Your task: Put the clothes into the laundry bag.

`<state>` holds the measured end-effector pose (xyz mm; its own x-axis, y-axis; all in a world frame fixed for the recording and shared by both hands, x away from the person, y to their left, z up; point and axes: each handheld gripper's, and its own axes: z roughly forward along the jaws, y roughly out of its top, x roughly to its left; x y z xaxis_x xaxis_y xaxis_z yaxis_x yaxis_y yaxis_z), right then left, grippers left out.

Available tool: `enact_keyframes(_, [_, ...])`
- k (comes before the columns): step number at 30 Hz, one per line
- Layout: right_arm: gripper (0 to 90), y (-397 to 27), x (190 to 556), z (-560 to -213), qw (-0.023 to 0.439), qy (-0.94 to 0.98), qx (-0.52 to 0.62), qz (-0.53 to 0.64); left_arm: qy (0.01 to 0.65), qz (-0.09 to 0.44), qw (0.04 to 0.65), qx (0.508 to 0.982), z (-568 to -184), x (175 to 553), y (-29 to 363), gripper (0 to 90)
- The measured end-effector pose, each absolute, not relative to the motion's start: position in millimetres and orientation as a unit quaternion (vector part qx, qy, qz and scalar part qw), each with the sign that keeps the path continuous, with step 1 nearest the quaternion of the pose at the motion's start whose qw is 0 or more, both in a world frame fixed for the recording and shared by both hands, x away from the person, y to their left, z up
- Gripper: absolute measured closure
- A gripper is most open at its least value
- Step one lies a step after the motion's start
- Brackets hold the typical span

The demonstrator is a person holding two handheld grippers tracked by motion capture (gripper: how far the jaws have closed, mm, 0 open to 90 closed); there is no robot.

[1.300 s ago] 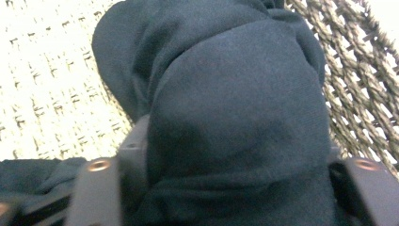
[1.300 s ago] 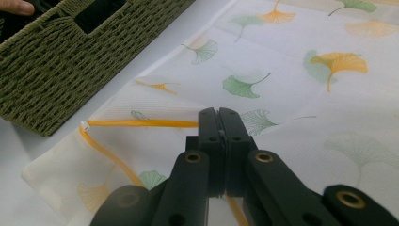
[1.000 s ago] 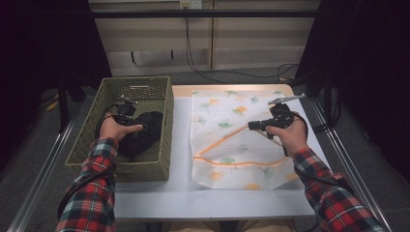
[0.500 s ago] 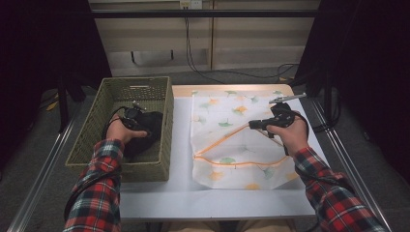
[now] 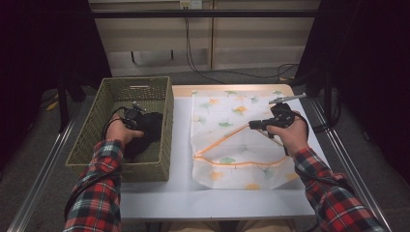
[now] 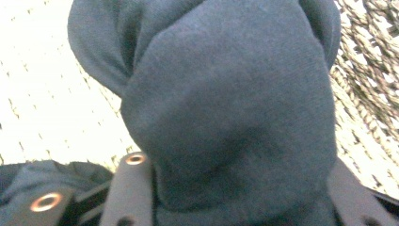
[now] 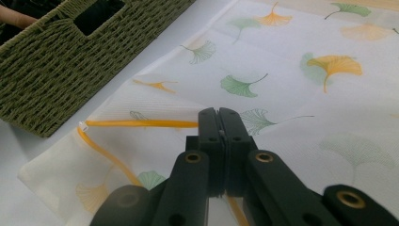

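- At a white table (image 5: 159, 193), our left gripper (image 5: 133, 117) reaches into a woven olive-green wicker basket (image 5: 92, 150) and its jaws, which have just been closing, pinch a bunched dark navy fleece garment (image 6: 230, 117).
- In the left gripper view, the garment bulges up between the two black jaws, with the pale weave of the basket behind it.
- The garment lies inside the basket, at the table's left side.
- Our right gripper (image 5: 256, 124) rests over a white mesh laundry bag printed with green and orange ginkgo leaves (image 5: 227, 106), lying flat just beside the basket.
- In the right gripper view, the right gripper's fingers (image 7: 219, 141) are pressed together on the bag's orange-trimmed opening edge (image 7: 141, 124), holding the thin fabric.
- Plaid flannel sleeves (image 5: 96, 193) cover both our forearms.
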<state>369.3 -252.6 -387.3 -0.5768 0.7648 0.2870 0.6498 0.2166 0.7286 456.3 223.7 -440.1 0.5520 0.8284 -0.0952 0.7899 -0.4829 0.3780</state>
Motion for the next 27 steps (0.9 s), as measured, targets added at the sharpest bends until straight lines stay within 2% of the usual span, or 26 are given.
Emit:
enact_keyframes(3, [89.7,-252.5,369.4,-386.8,0.067,0.777,0.454,0.430,0.494,0.034,0.189,0.848,-433.7,456.7,224.3,58.9])
enact_keyframes(13, [89.7,-252.3,369.3,-384.4,0.069,0.777,0.453,0.432,0.553,0.001,0.266,0.790,-390.8,454.0,241.7,60.5])
enact_keyframes(20, [89.7,-250.6,368.9,-385.0,0.067,0.776,0.454,0.433,0.552,-0.010,0.294,0.780,-362.3,452.1,249.2,60.6])
enact_keyframes(27, [89.7,-250.5,368.4,-385.3,0.065,0.776,0.455,0.432,0.551,-0.016,0.295,0.781,-344.1,451.3,248.9,60.7])
